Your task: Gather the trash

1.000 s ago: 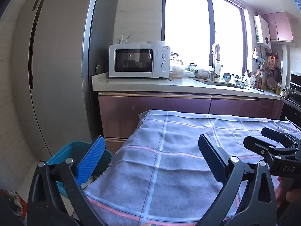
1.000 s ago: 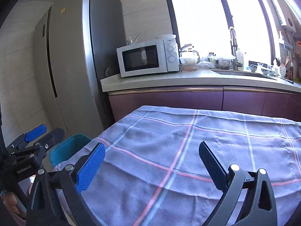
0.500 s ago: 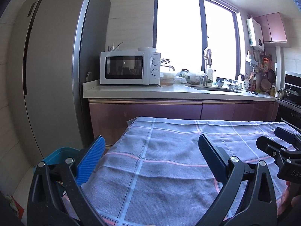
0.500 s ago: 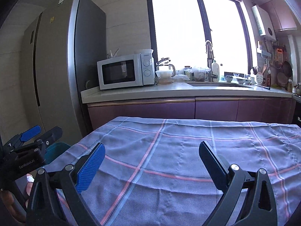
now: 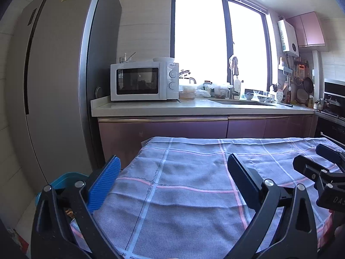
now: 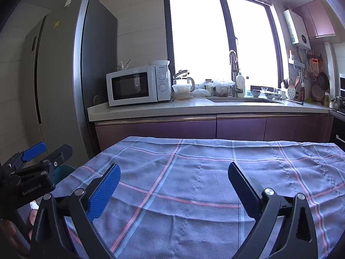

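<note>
My left gripper (image 5: pixel 172 179) is open and empty above the near left part of a table with a blue checked cloth (image 5: pixel 194 172). My right gripper (image 6: pixel 173 183) is open and empty above the same cloth (image 6: pixel 204 172). A teal bin (image 5: pixel 62 180) stands on the floor at the table's left end, partly hidden behind my left fingers; it shows as a sliver in the right wrist view (image 6: pixel 62 171). No loose trash shows on the cloth. Each gripper appears at the edge of the other's view: the right gripper (image 5: pixel 323 168), the left gripper (image 6: pixel 36 157).
A grey fridge (image 5: pixel 54 86) stands at the left. A counter (image 5: pixel 194 108) behind the table carries a white microwave (image 5: pixel 144 82), bowls, jars and a sink with a tap (image 5: pixel 234 75). Dark red cabinets (image 5: pixel 172 131) run below it. An oven (image 5: pixel 332 116) is at the right.
Both cameras have tilted up and drawn back: the counter and window sit lower in view and the bin has slid down behind my left fingers. Both grippers stay open.
</note>
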The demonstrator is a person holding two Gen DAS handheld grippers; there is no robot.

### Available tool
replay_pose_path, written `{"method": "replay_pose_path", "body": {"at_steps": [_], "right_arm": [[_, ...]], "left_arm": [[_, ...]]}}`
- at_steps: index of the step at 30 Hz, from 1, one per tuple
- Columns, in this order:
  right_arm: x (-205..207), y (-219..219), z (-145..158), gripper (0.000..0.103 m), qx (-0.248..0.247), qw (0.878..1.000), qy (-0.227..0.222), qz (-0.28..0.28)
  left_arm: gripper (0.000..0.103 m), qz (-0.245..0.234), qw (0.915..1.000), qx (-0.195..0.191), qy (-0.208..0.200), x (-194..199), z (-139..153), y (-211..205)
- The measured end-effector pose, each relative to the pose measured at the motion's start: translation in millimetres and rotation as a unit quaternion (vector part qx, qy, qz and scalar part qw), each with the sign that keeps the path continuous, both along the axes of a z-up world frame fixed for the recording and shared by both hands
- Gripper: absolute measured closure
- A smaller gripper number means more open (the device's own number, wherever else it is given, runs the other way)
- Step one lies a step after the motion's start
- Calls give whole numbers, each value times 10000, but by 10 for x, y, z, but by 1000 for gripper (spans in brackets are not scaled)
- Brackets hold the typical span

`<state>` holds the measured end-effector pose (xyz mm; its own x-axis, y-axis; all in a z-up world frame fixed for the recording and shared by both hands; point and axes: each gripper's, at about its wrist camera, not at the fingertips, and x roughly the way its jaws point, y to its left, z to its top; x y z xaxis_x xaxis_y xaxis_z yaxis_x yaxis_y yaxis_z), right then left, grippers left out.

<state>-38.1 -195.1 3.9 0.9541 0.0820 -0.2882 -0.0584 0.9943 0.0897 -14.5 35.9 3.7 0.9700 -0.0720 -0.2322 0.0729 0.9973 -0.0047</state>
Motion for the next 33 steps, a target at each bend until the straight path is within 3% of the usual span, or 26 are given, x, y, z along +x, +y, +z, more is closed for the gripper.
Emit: {"method": "replay_pose_path", "body": {"at_steps": [33], "right_arm": [[-70, -124, 35, 7, 58, 9995, -179, -259]], "left_arm": [[6, -39, 9995, 13, -325, -82, 3, 11]]}}
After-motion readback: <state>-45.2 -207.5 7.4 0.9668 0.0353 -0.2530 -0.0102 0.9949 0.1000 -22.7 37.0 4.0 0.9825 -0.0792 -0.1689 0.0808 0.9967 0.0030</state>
